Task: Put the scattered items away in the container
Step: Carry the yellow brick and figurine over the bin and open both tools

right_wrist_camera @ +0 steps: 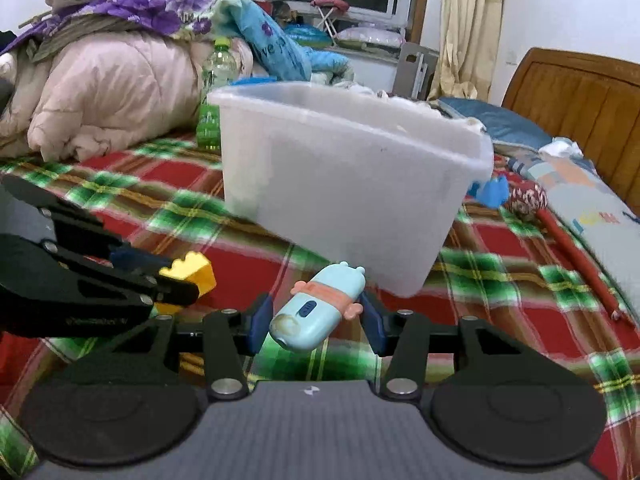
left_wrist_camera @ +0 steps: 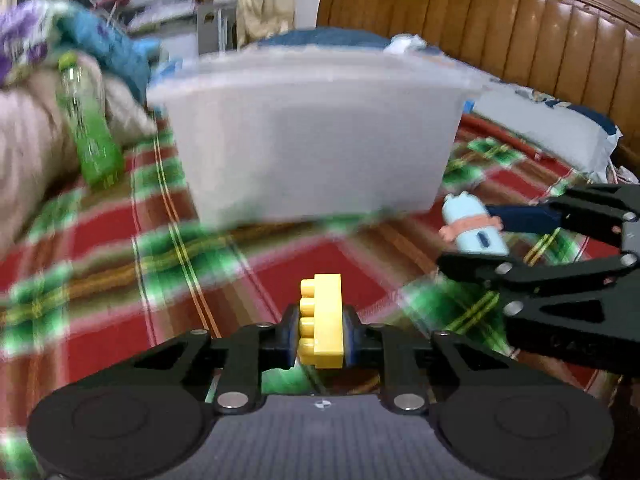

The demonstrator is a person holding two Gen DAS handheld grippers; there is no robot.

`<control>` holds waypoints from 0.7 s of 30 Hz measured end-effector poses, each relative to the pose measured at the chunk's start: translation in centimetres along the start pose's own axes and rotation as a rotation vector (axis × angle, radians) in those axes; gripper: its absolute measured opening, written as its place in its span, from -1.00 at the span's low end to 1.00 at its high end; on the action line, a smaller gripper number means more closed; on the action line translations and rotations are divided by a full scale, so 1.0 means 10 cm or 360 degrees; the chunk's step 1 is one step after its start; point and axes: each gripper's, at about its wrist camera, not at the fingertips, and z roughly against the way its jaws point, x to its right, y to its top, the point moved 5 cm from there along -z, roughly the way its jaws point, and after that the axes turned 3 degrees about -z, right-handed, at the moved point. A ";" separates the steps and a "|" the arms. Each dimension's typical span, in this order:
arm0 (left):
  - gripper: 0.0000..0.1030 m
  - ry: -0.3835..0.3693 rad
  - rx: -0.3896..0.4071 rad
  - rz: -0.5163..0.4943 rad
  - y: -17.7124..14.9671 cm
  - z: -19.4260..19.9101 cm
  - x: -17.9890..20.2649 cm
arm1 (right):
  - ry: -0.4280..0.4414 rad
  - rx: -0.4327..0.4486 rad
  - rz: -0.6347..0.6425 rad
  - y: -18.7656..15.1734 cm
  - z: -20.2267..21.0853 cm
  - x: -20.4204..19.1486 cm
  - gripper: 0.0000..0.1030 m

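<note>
A translucent white plastic container (left_wrist_camera: 316, 136) stands on the plaid bedspread ahead of both grippers; it also shows in the right wrist view (right_wrist_camera: 348, 184). My left gripper (left_wrist_camera: 320, 330) is shut on a yellow toy brick (left_wrist_camera: 322, 320), held above the bedspread; the brick also shows in the right wrist view (right_wrist_camera: 192, 276). My right gripper (right_wrist_camera: 316, 318) is closed around a light blue toy with a pink band (right_wrist_camera: 316, 308); its pads touch the toy's sides. The toy and the right gripper (left_wrist_camera: 492, 236) appear at the right of the left wrist view.
A green bottle (left_wrist_camera: 90, 128) leans on piled quilts (right_wrist_camera: 104, 92) at the left. A red stick (right_wrist_camera: 576, 256), a blue toy (right_wrist_camera: 494, 192) and a patterned ball (right_wrist_camera: 528, 196) lie right of the container. Pillows (right_wrist_camera: 588, 196) and a wooden headboard (left_wrist_camera: 500, 28) are behind.
</note>
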 end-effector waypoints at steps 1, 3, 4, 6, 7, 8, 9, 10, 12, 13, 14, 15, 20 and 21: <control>-0.52 -0.0007 0.0034 0.0010 0.07 0.06 -0.02 | 0.0000 0.0017 -0.0001 0.04 0.01 0.01 0.00; -0.52 -0.0019 0.0109 0.0023 0.26 0.18 -0.05 | 0.0001 0.0057 -0.0012 0.14 0.05 0.02 0.00; -0.52 -0.0023 0.0146 0.0025 0.36 0.24 -0.06 | 0.0001 0.0077 -0.0015 0.20 0.07 0.03 0.00; -0.52 -0.0028 0.0212 0.0029 0.57 0.34 -0.07 | 0.0002 0.0125 -0.0014 0.33 0.12 0.04 0.00; -0.52 -0.0028 0.0240 0.0032 0.67 0.38 -0.09 | -0.0001 0.0154 -0.0013 0.41 0.15 0.05 0.00; -0.52 -0.0027 0.0269 0.0034 0.79 0.41 -0.09 | -0.0003 0.0176 -0.0014 0.48 0.17 0.06 0.00; -0.52 -0.0021 0.0296 0.0032 0.89 0.43 -0.09 | -0.0004 0.0197 -0.0019 0.57 0.18 0.08 0.00; -0.52 -0.0011 0.0319 0.0027 0.97 0.45 -0.09 | -0.0008 0.0216 -0.0028 0.64 0.19 0.10 0.00; -0.52 0.0019 0.0371 0.0012 1.14 0.48 -0.11 | -0.0022 0.0248 -0.0035 0.78 0.18 0.13 0.00; -0.52 0.0029 0.0388 0.0008 1.21 0.48 -0.11 | -0.0027 0.0262 -0.0044 0.85 0.17 0.15 0.00; -0.52 0.0036 0.0398 0.0008 1.28 0.46 -0.13 | -0.0028 0.0273 -0.0057 0.92 0.15 0.18 0.00; -0.52 0.0043 0.0404 0.0013 1.35 0.44 -0.15 | -0.0030 0.0280 -0.0065 0.97 0.13 0.20 0.00; -0.52 0.0078 0.0356 0.0127 1.54 0.18 -0.36 | -0.0054 0.0278 -0.0107 1.17 -0.07 0.34 0.00; -0.52 0.0085 0.0342 0.0137 1.56 0.12 -0.39 | -0.0041 0.0266 -0.0137 1.19 -0.13 0.38 0.00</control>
